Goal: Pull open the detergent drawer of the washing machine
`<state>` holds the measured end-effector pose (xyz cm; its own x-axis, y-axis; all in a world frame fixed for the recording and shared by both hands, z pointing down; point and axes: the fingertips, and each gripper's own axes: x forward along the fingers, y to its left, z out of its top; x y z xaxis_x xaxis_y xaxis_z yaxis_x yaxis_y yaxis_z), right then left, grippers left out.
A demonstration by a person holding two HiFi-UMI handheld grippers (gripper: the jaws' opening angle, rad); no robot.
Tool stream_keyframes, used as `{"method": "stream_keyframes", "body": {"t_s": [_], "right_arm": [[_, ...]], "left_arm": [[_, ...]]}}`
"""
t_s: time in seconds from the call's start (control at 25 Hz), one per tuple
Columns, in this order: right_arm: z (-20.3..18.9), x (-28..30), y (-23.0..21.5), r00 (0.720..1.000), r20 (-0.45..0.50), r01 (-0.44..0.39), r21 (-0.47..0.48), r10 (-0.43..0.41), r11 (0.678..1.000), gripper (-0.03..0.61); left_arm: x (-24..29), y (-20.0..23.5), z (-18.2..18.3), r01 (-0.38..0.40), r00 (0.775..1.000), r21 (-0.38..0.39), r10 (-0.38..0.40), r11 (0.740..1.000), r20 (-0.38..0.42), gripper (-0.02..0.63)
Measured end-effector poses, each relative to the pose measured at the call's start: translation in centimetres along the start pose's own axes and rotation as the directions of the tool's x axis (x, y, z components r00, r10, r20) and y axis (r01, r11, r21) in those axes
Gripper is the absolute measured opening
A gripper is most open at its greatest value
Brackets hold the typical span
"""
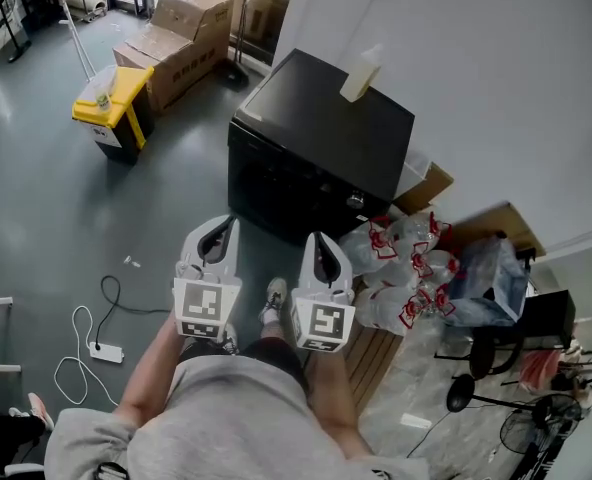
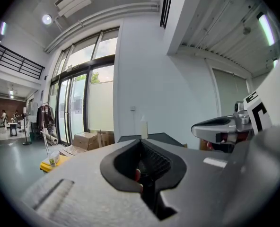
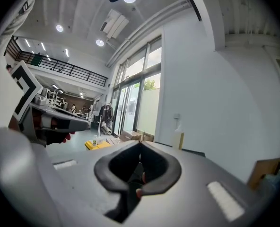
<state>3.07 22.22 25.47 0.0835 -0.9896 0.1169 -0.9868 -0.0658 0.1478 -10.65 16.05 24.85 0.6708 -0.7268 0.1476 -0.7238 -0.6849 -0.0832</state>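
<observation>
A grey shirt and two bare forearms fill the bottom of the head view, each forearm leading to a gripper held out at waist height. The left gripper and the right gripper sit side by side, near each other but not touching, their marker cubes facing the camera and their tips pointing away from the person. A shoe shows on the floor between them.

In the left gripper view the left gripper has its jaws pressed together to a single edge with nothing between them; the right gripper shows off to one side. The right gripper view shows the same: the right gripper has its jaws together and holds nothing.

The washing machine, a black box against the pale wall, stands ahead of both pairs of jaws and well apart from them. Its dark top shows just beyond the jaw tips in both gripper views. A pale bottle stands on that top. The front face is dark, and the detergent drawer cannot be made out on it.

A yellow bin and cardboard boxes stand to the machine's left, plastic bags lie just beside its right corner, and a white cable lies on the floor.
</observation>
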Motion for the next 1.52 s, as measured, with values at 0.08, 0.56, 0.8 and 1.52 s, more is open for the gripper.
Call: {"method": "stream_keyframes", "body": {"t_s": [0.08,0.56,0.8,1.52], "right_arm": [[0.2,1.0,-0.9,1.0,0.003,-0.013,-0.003,0.013,1.0,0.005],[-0.2,12.9,-5.3,0.995,-0.006,-0.098,-0.005,0.098,0.995,0.005],[-1.0,18.9,-7.1,0.987,-0.019,-0.159,0.001,0.159,0.987,0.005],[-7.8,29.7,-5.9,0.925,-0.107,-0.36,0.054,0.363,0.932,0.005]], "left_arm": [[1.2,0.0,0.2,-0.009,1.0,-0.006,0.009,1.0,-0.001,0.01],[11.3,3.6,0.7,-0.106,0.994,-0.017,0.105,0.994,-0.037,0.009],[16.1,5.4,-0.2,-0.169,0.983,-0.039,0.166,0.985,-0.078,0.011],[24.2,8.9,-7.2,-0.342,0.924,-0.107,0.314,0.934,-0.217,0.01]]}}
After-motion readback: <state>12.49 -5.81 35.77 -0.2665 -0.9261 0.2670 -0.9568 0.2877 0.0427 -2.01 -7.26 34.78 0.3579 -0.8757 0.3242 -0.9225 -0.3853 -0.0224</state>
